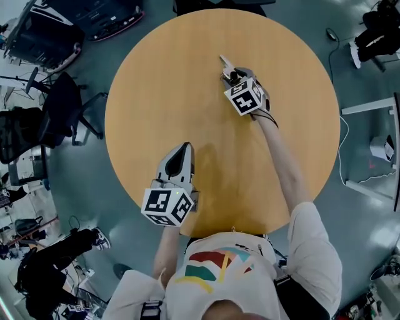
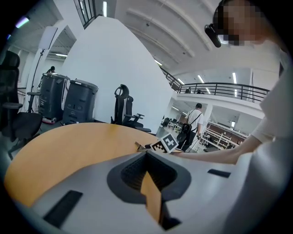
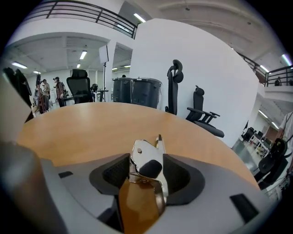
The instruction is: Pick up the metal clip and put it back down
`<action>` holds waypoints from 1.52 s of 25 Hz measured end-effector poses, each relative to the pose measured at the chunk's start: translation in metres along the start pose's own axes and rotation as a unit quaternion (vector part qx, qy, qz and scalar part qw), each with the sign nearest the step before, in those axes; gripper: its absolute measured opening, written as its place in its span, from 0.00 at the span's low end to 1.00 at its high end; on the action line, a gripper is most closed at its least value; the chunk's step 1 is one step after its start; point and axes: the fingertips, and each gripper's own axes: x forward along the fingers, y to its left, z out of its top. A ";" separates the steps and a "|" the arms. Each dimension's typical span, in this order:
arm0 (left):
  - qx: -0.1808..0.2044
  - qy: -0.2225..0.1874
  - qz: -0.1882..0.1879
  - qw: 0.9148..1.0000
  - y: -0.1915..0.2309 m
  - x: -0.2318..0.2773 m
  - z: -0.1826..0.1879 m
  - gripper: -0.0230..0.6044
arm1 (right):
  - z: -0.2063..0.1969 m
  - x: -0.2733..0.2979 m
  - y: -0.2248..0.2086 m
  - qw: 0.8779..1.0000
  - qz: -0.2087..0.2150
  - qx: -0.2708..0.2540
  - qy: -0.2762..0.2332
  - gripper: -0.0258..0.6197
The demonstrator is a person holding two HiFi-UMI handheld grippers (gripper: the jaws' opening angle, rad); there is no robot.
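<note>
The metal clip (image 1: 224,63), silver with a dark grip pad, lies between the jaws of my right gripper (image 1: 230,74) at the far middle of the round wooden table (image 1: 156,94), its tip poking out past the fingertips. In the right gripper view the clip (image 3: 145,157) sits in the gap and the jaws stand apart on either side of it, so that gripper is open. My left gripper (image 1: 185,147) hovers over the near part of the table, shut and empty, its tips meeting (image 2: 147,153). From the left gripper view I see the right gripper's marker cube (image 2: 164,143).
Black office chairs (image 1: 59,109) stand off the table's left edge, and cases (image 1: 94,15) lie on the floor beyond. Two dark bins (image 3: 136,91) and more chairs (image 3: 175,87) stand past the far rim. A white frame (image 1: 375,150) is at the right.
</note>
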 end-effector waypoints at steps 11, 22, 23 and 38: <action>-0.002 -0.028 0.000 1.000 -0.010 -0.027 0.009 0.11 | 0.053 -0.059 -0.003 0.996 -0.009 0.031 -0.085 0.41; 0.038 -0.124 -0.045 0.990 -0.070 -0.100 0.059 0.11 | 0.136 -0.332 0.055 0.948 -0.038 0.081 -0.307 0.06; 0.043 -0.137 -0.051 0.988 -0.080 -0.109 0.066 0.11 | 0.139 -0.361 0.062 0.940 -0.042 0.087 -0.327 0.06; 0.074 -0.197 -0.115 0.971 -0.156 -0.209 0.081 0.11 | 0.100 -0.503 0.199 0.924 -0.047 0.118 -0.359 0.06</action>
